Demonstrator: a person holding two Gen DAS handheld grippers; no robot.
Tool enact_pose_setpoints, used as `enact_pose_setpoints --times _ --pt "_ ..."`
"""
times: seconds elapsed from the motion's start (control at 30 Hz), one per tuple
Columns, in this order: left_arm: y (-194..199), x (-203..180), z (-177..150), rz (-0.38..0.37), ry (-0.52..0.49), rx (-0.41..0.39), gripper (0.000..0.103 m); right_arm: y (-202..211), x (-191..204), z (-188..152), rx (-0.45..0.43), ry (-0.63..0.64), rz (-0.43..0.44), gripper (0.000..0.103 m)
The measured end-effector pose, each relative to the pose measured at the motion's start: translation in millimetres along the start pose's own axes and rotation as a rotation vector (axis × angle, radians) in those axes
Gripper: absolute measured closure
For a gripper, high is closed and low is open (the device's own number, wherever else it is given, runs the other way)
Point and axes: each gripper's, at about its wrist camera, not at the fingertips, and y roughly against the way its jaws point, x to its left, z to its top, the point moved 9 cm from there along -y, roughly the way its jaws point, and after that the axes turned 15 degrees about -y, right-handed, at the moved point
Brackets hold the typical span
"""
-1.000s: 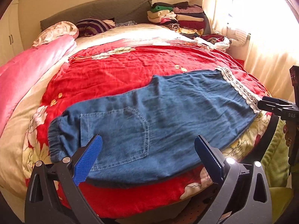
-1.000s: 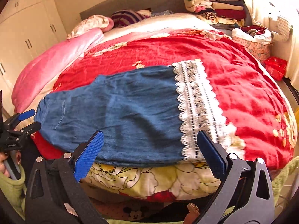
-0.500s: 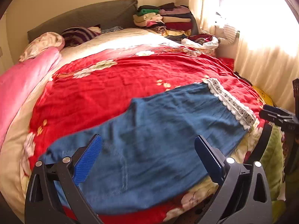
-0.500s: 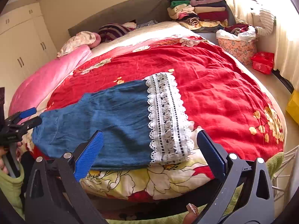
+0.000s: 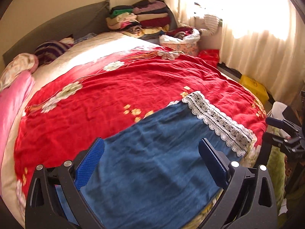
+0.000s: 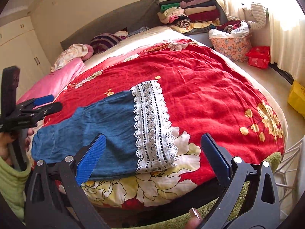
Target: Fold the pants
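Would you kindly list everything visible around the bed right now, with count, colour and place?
pants: one, blue denim with white lace hem, flat at the bed's near edge
bedspread: one, red with flowers, covering the bed
quilt: one, pink, bed's left side
pillows: two, floral and striped, by the headboard
folded clothes: one pile, mixed colours, far corner
basket: one, floral, beside the bed
curtain: cream, at the window
left claw: open, above the pants
right claw: open, above the lace hem
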Motion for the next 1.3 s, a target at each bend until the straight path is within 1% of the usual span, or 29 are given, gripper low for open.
enact_pose_setpoints --times 0.07,0.23,0.53,0.6,0.67,0.77,0.9,1.03,1.07,1.1,1.13,1.23,1.27,1.3 --pt "-12 -2 9 -0.01 -0.014 0.011 0.004 -1 -3 0 0.001 -0.009 -0.004 0.009" --pt "-45 -11 30 -0.072 -0.036 0.036 0.004 -7 -6 0 0.008 -0.031 -0.013 0.009" --pt "-101 -24 50 -0.171 -0.05 0.065 0.004 -21 -8 -7 0.042 -0.044 -0.028 0.009" --pt "-111 -28 54 -0.187 -0.068 0.068 0.004 -26 -7 -9 0.05 -0.045 -0.028 0.009" --pt "-122 -32 56 -0.205 -0.085 0.08 0.004 -30 -6 -11 0.064 -0.046 -0.031 0.009" --pt "-136 -39 58 -0.252 -0.095 0.084 0.005 -38 -5 -14 0.08 -0.051 -0.035 0.009" --pt "-153 -48 57 -0.339 -0.074 0.087 0.005 -48 -6 -17 0.102 -0.061 -0.046 0.009" --pt "-161 -54 55 -0.377 -0.078 0.08 0.006 -56 -10 -19 0.121 -0.085 -0.056 0.009" --pt "-162 -56 55 -0.387 -0.083 0.079 0.009 -58 -11 -20 0.128 -0.088 -0.056 0.009" --pt "-163 -58 54 -0.396 -0.09 0.081 0.016 -61 -13 -22 0.136 -0.094 -0.059 0.009" --pt "-165 -61 52 -0.403 -0.097 0.088 0.02 -63 -14 -23 0.143 -0.099 -0.06 0.009" --pt "-172 -64 47 -0.404 -0.114 0.103 0.022 -67 -17 -26 0.158 -0.11 -0.062 0.009" --pt "-173 -64 46 -0.403 -0.113 0.105 0.026 -69 -17 -26 0.16 -0.11 -0.062 0.009" --pt "-175 -64 44 -0.406 -0.11 0.109 0.028 -70 -18 -26 0.164 -0.11 -0.064 0.009"
